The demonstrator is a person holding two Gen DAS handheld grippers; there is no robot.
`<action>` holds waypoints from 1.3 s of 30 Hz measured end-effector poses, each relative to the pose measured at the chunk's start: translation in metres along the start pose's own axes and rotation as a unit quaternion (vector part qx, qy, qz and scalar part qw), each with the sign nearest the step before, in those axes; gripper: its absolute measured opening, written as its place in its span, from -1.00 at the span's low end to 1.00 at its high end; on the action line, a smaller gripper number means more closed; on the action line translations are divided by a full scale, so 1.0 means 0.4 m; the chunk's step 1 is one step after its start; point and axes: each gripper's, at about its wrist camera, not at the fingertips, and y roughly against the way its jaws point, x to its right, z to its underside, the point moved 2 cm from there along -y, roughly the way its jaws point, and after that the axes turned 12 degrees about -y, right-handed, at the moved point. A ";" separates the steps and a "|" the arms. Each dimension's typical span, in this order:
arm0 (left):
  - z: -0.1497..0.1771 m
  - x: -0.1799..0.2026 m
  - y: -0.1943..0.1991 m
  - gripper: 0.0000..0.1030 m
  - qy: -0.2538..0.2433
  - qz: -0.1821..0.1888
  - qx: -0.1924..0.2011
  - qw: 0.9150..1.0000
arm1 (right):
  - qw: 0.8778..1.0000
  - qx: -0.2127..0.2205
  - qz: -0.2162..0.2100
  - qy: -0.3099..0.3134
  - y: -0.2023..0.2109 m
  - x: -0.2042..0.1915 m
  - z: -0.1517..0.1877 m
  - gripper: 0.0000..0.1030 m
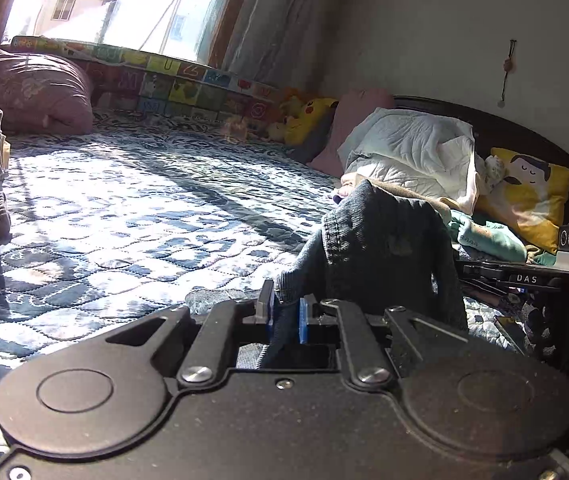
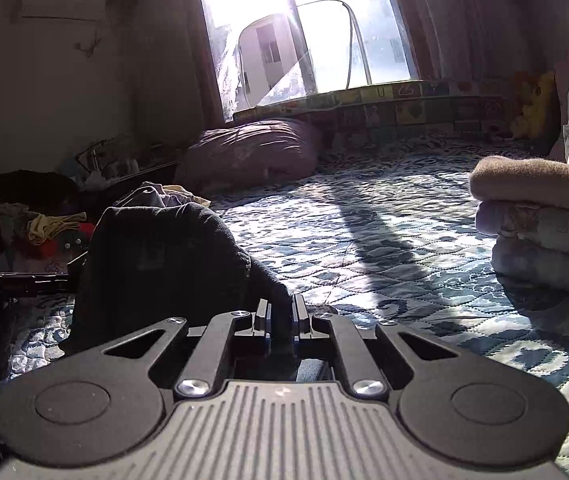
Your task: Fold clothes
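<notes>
- Fingers (image 1: 269,312) of your left gripper (image 1: 284,314) pinch the dark denim garment (image 1: 380,248); your right gripper (image 2: 281,316) pinches its other edge.
- It hangs bunched between both grippers, above the quilted bed (image 1: 144,208).

The left claw (image 1: 284,314) is matte black: two round discs, angled link arms on silver rivets, blue pads (image 1: 303,320) lining the fingers. The right claw (image 2: 281,320) matches, with a grey ribbed plate behind; its side bears white letters "DAS".
</notes>
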 end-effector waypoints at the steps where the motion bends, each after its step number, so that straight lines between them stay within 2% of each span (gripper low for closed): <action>1: 0.002 -0.017 -0.015 -0.83 0.012 -0.002 -0.002 1.000 | 1.000 0.000 -0.001 -0.008 -0.026 0.009 -0.008 -0.79; 9: 0.051 -0.118 -0.129 -0.84 0.096 -0.007 -0.047 0.994 | 0.998 -0.041 0.006 -0.057 -0.192 0.089 -0.019 -0.79; 14: 0.075 -0.138 -0.156 -0.85 0.107 -0.031 -0.069 0.991 | 0.992 -0.088 0.016 -0.090 -0.269 0.137 0.016 -0.79; 16: 0.085 -0.146 -0.167 -0.82 0.112 -0.041 -0.077 0.990 | 0.989 -0.089 0.018 -0.117 -0.283 0.156 0.030 -0.78; 17: 0.089 -0.150 -0.172 -0.82 0.114 -0.046 -0.081 0.989 | 0.989 -0.085 0.024 -0.123 -0.286 0.160 0.033 -0.73; 18: 0.090 -0.153 -0.171 -0.73 0.115 -0.053 -0.081 0.989 | 0.988 -0.079 0.033 -0.126 -0.287 0.161 0.035 -0.69; 19: 0.087 -0.154 -0.164 -0.58 0.113 -0.063 -0.074 0.989 | 0.988 -0.075 0.042 -0.127 -0.283 0.162 0.035 -0.50; 20: 0.080 -0.155 -0.155 -0.52 0.110 -0.071 -0.066 0.989 | 0.989 -0.068 0.050 -0.124 -0.271 0.160 0.033 -0.43; 23: 0.041 -0.136 -0.112 -0.46 0.086 -0.068 -0.040 0.993 | 0.994 -0.035 0.055 -0.084 -0.219 0.133 0.020 -0.43; 25: 0.028 -0.098 -0.095 -0.29 0.052 -0.039 -0.041 0.997 | 0.999 -0.015 0.033 -0.038 -0.175 0.097 0.016 -0.42; 27: 0.025 -0.053 -0.087 -0.04 0.013 -0.009 -0.053 0.998 | 1.000 -0.021 0.000 0.015 -0.145 0.054 0.035 -0.35; 28: 0.031 -0.033 -0.090 -0.04 -0.003 -0.005 -0.066 0.998 | 0.998 -0.029 -0.016 0.047 -0.132 0.029 0.051 -0.26; 30: 0.044 -0.005 -0.095 -0.03 -0.025 -0.006 -0.088 0.996 | 0.995 -0.046 -0.018 0.084 -0.126 0.000 0.079 -0.25; 32: 0.061 -0.036 -0.087 -0.02 0.006 -0.032 -0.089 0.995 | 0.997 -0.057 0.008 0.051 -0.148 0.021 0.090 -0.21; 33: 0.069 -0.060 -0.084 0.01 0.032 -0.042 -0.088 0.995 | 0.998 -0.057 0.007 0.016 -0.158 0.041 0.088 -0.18; 35: 0.085 -0.105 -0.080 0.06 0.085 -0.054 -0.086 0.991 | 0.996 -0.054 0.008 -0.069 -0.183 0.096 0.071 0.02; 36: 0.094 -0.121 -0.085 0.07 0.112 -0.048 -0.085 0.989 | 0.993 -0.053 0.009 -0.102 -0.195 0.119 0.064 0.05; 39: 0.115 -0.146 -0.114 0.04 0.171 -0.029 -0.084 0.981 | 0.989 -0.080 0.006 -0.122 -0.234 0.141 0.068 0.06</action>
